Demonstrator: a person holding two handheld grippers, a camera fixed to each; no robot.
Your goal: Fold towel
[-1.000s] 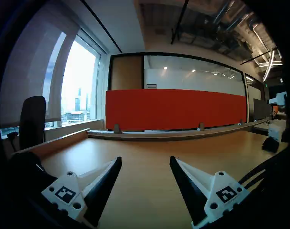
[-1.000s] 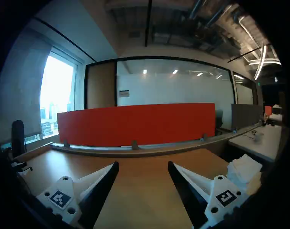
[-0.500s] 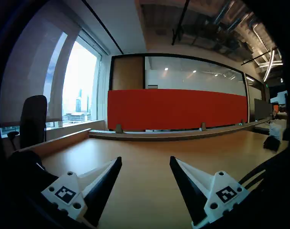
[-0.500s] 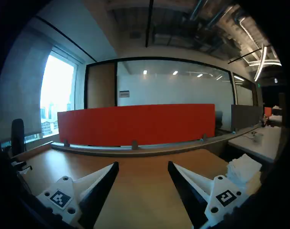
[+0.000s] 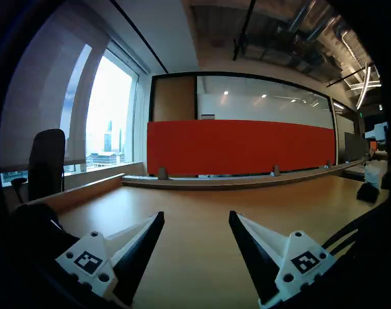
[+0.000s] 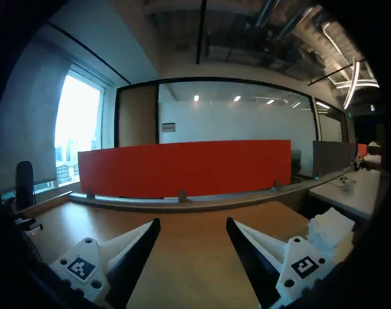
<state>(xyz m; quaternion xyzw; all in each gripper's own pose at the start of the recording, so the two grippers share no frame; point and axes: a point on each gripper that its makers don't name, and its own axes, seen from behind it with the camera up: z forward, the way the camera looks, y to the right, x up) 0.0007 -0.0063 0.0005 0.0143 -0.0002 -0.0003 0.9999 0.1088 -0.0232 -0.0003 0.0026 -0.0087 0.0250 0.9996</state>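
towel stack (image 6: 329, 227) partly cut off beside right tool (image 6: 192, 221)

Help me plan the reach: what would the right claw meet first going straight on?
The right claw points across bare desk; probably the red divider at its far edge comes first, depth unclear.

In the right gripper view a white stack (image 6: 329, 230), perhaps folded towels, is sitting at the right end of the desk (image 6: 195, 257), its outer side being cut off at the edge of view. In the left gripper view a small white thing (image 5: 373, 174) and a dark lump (image 5: 367, 192) are lying far right, too small to make out. A dark bulk (image 5: 33, 232) is covering the desk's lower-left corner, and the lower part of the office chair (image 5: 46, 160) is disappearing behind the desk's raised edge. The left gripper (image 5: 195, 213) and right gripper (image 6: 192, 220) are being cut off behind their marker tags.
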